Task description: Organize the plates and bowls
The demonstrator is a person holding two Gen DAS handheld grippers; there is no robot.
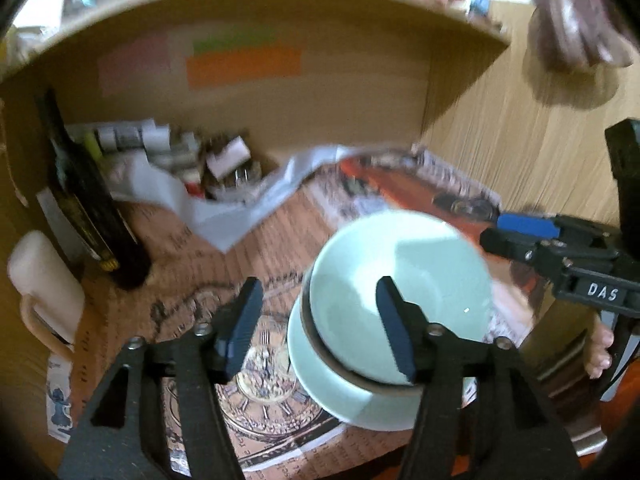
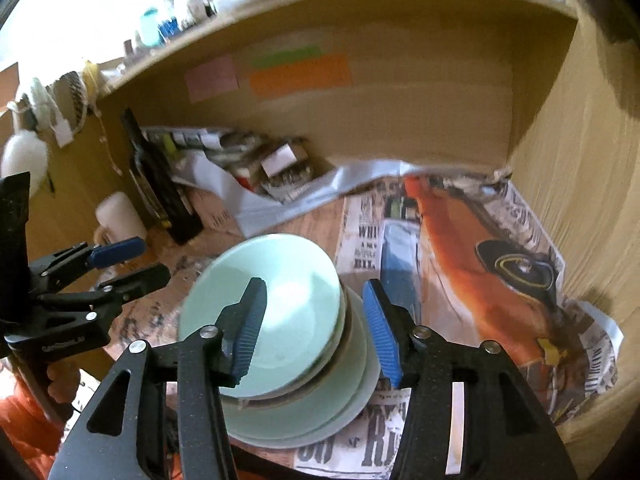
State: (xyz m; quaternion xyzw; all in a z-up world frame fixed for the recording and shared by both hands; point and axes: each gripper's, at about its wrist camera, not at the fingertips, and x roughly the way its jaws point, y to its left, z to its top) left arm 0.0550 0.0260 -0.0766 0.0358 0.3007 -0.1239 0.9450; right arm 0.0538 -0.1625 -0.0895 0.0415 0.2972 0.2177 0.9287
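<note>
Mostly blurred, I see both claws, left (image 1: 320, 322) and right (image 2: 316, 330), spread and empty over the bowls (image 2: 276, 320) stacked on newspaper (image 2: 460, 248) inside the shelf (image 2: 400, 92), lower bowls half hidden.

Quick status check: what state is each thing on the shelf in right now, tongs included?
Top bowl: upright, empty, nested in the stack, tilted slightly.
Lower bowl: upright under it, on the newspaper.
Dark bottle: standing, leaning against the left wall.
White mug: upright beside the bottle.
Left tongs: open, holding nothing.
Right tongs: open, holding nothing.
</note>
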